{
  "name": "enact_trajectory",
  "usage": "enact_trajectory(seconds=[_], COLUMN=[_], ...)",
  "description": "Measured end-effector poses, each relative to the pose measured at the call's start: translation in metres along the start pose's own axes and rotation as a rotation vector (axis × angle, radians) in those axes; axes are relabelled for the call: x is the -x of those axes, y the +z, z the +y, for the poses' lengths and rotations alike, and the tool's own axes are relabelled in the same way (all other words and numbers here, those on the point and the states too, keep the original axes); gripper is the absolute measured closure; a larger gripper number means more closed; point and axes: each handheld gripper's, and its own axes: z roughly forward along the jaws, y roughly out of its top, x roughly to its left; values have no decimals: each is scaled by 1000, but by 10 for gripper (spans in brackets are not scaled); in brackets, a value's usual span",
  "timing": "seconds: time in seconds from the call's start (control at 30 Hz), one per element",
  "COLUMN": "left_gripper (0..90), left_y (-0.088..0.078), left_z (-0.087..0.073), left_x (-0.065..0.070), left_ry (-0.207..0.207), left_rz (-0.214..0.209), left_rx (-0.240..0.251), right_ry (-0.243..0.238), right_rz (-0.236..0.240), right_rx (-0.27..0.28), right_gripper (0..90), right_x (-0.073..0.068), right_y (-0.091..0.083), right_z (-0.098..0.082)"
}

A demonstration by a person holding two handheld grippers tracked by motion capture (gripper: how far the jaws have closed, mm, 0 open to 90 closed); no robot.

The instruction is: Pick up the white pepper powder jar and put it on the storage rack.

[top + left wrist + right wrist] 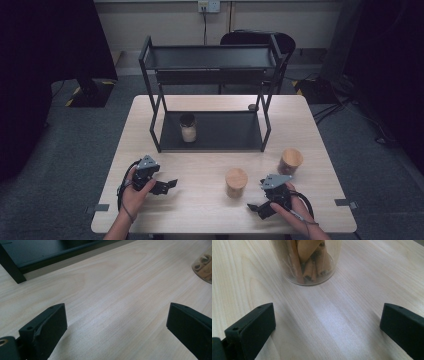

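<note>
At the bottom of the high view, the left gripper [170, 184] and the right gripper [254, 207] rest low over the pale wooden table [210, 210], each with its jaws spread apart and holding nothing. Between them, lower centre, stands a wooden-lidded jar [236, 182]; the right gripper view shows it in the upper middle as clear plastic with brown sticks inside. A second lidded jar [290, 161] stands right of centre. A dark-lidded jar [188, 127] sits on the black rack's [150, 90] bottom shelf. No readable writing shows on any of them.

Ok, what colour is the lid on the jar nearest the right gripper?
Light wood lid, best in high view.
</note>
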Motion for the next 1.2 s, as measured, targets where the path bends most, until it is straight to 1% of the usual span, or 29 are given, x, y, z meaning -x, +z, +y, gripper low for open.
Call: enact_trajectory(seconds=[0.6,1.2], left_gripper=[29,29], left_y=[-9,-18], left_z=[-8,-20], left_x=[-3,-7], left_ry=[0,-2], left_rz=[8,17], left_rx=[-6,-23], right_ry=[0,0], right_rz=[0,0], right_rx=[0,0], right_gripper=[0,0], right_x=[0,0], right_y=[0,0], right_z=[0,0])
